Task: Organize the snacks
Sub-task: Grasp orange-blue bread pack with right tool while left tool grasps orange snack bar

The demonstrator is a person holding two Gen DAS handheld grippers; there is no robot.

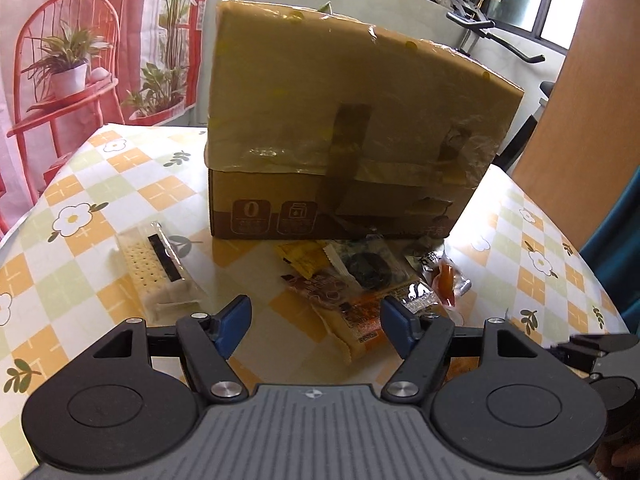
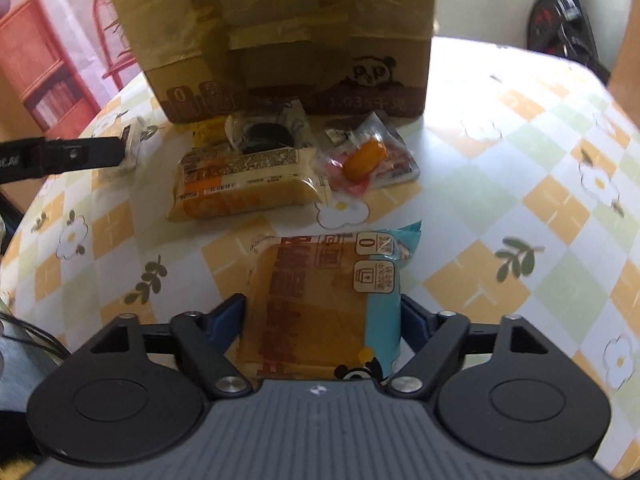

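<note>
Left wrist view: the left gripper (image 1: pixel 316 322) hung with jaws released over a checked, flowered bench (image 1: pixel 100 184); snack packets (image 1: pixel 360 276) lay before a taped cardboard box (image 1: pixel 352 120).

Right wrist view: the right gripper (image 2: pixel 322 320) straddled a bread packet (image 2: pixel 320 300) lying on the bench, whether its jaws pressed it unclear.

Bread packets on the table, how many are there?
2 bread packets: one inside the right claw, one among other snacks before the cardboard box. More may hide underneath.
</note>
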